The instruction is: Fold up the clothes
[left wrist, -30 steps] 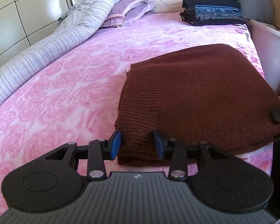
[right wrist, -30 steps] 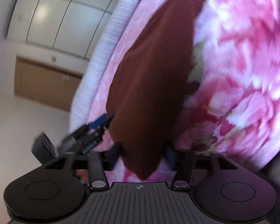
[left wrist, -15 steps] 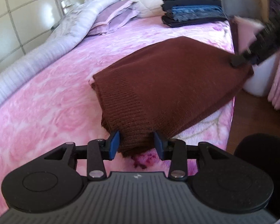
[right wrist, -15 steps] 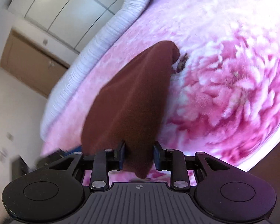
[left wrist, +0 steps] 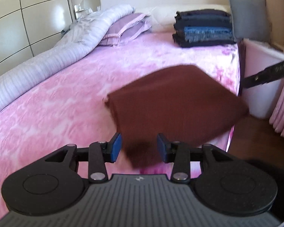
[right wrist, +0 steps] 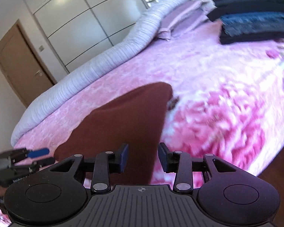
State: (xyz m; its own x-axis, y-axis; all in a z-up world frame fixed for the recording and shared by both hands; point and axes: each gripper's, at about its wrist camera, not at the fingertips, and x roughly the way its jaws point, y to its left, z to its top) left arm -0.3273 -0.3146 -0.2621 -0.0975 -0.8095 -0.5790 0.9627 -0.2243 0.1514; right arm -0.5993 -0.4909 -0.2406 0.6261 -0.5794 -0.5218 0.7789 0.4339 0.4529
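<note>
Left wrist: one brown sweater (left wrist: 176,102), one dark stack (left wrist: 203,28); left claw (left wrist: 139,147) and right claw (right wrist: 143,157) both spread.

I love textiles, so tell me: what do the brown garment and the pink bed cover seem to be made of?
The brown garment looks like soft, matte, thick cloth, probably a knit; blur hides any weave, so that is a guess. The pink bed cover looks like plush or quilted fabric with a rose-like pattern and a slight sheen; its fibre cannot be told.
</note>
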